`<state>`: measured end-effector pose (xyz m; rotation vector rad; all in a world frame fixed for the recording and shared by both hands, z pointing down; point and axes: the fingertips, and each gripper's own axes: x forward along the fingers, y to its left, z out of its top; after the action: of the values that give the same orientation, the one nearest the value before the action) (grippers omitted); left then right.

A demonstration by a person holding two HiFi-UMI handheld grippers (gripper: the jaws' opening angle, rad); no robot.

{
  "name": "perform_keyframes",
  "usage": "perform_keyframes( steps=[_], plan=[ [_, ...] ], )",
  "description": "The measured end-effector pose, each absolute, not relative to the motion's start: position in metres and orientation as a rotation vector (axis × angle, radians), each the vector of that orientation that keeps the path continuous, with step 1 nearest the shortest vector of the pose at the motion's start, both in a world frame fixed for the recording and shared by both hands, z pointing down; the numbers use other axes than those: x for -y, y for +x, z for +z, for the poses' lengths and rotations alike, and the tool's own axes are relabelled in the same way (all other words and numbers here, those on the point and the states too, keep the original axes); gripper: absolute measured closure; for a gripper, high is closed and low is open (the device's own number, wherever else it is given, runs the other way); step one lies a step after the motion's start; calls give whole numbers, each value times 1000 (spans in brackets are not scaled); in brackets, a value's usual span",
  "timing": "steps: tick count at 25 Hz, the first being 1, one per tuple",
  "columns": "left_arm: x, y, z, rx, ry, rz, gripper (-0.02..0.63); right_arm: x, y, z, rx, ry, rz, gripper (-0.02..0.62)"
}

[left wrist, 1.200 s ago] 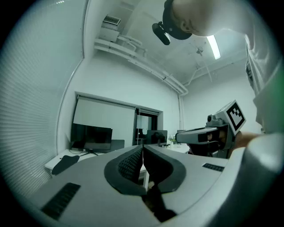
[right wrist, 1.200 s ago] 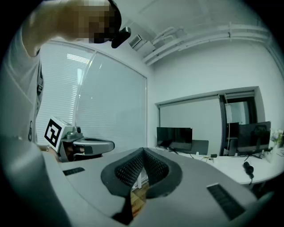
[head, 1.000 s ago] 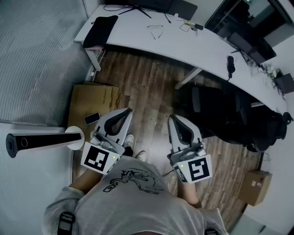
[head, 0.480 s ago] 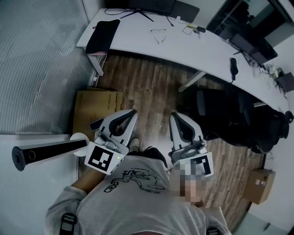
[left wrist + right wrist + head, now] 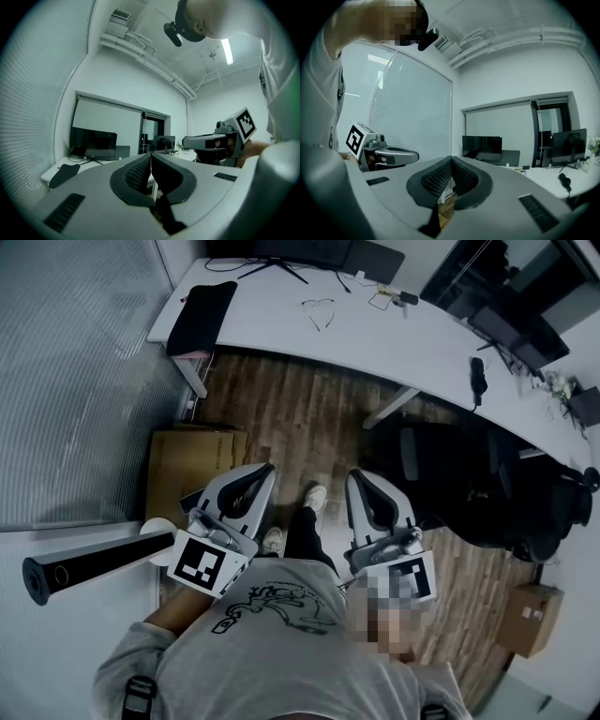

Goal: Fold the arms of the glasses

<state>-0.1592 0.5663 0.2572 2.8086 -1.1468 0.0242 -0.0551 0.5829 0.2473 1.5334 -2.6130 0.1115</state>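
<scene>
The glasses (image 5: 318, 308) lie with arms spread on the white desk (image 5: 394, 338) at the top of the head view, far ahead of both grippers. My left gripper (image 5: 263, 468) is held level above the wooden floor, its jaws shut with nothing between them. My right gripper (image 5: 357, 476) is beside it, also shut and empty. In the left gripper view the left gripper (image 5: 151, 154) has its pads pressed together, and the right gripper (image 5: 187, 140) shows at the right. In the right gripper view the right gripper (image 5: 451, 159) is shut the same way.
A black pouch (image 5: 200, 317) lies on the desk's left end, monitors (image 5: 309, 249) stand at its back and a black handset (image 5: 476, 378) lies further right. A black office chair (image 5: 450, 474) stands to the right, a cardboard box (image 5: 192, 465) on the floor to the left.
The person has stepped forward: a foot now shows between the grippers, and the desk and floor have shifted slightly in the head view. Both grippers stay shut.
</scene>
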Motion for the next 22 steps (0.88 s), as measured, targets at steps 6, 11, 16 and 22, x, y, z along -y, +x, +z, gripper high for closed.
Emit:
perform_keyframes(
  steps=[6, 11, 16, 22],
  plan=[
    [-527, -125, 261, 1153, 2797, 26, 584, -542, -19, 254, 2618, 1536, 127, 586],
    [-480, -92, 258, 1163, 2798, 28, 584, -496, 15, 254, 2620, 1532, 134, 586],
    [-430, -59, 263, 1150, 2789, 101, 584, -446, 49, 252, 2626, 1545, 141, 586],
    [-373, -15, 261, 1133, 2808, 110, 584, -393, 93, 253, 2613, 1561, 147, 586]
  ],
)
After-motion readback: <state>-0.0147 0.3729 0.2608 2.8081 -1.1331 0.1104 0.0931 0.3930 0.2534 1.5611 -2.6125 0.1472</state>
